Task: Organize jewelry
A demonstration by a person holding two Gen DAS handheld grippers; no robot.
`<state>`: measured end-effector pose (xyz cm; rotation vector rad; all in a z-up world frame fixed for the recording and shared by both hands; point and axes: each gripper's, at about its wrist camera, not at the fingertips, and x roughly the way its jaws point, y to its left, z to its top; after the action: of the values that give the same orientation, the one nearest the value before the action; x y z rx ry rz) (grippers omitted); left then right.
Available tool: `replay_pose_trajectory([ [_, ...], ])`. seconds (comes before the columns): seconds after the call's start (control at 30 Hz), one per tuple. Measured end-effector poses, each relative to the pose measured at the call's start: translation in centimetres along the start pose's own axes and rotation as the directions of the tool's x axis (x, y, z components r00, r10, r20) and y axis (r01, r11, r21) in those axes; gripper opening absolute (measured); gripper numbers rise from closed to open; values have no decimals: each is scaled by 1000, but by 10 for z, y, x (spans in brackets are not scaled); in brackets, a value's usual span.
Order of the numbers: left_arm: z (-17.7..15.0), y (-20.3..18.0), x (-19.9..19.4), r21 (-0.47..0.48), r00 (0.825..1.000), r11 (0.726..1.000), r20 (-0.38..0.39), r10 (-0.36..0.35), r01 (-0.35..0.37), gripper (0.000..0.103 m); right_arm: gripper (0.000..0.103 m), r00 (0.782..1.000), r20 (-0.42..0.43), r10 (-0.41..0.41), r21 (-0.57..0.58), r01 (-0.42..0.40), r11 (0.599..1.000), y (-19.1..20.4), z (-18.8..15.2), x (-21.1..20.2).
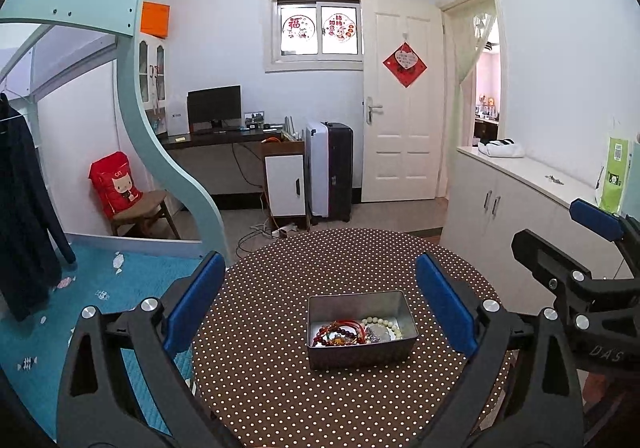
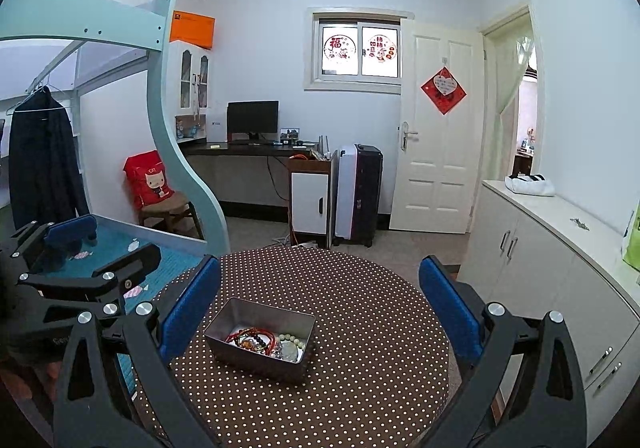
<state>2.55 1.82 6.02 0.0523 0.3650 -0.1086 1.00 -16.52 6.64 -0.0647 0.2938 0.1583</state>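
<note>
Left gripper [image 1: 320,304] spread wide and empty, right gripper [image 2: 320,304] likewise, metal tin [image 1: 360,348] of beaded bracelets [image 1: 340,334] below and between their fingers, on polka-dot table [image 1: 280,388].

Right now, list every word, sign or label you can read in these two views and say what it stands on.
"CAT": red cushion with a cartoon cat on the wooden chair.
"福": round red paper cutting on the left window pane.
"DAS": black body of the right claw, cut off at the frame edge.
Unreadable: right window pane sticker, red diamond door hanging, orange box label, green bag.
</note>
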Motion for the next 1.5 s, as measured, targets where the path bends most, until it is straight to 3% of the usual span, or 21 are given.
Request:
replay_pose_trajectory([
  [1.5,-16,2,20,-11,996,1000,-89,6,-7,96,96,997,-70,-19,37,21,999,7,-8,7],
])
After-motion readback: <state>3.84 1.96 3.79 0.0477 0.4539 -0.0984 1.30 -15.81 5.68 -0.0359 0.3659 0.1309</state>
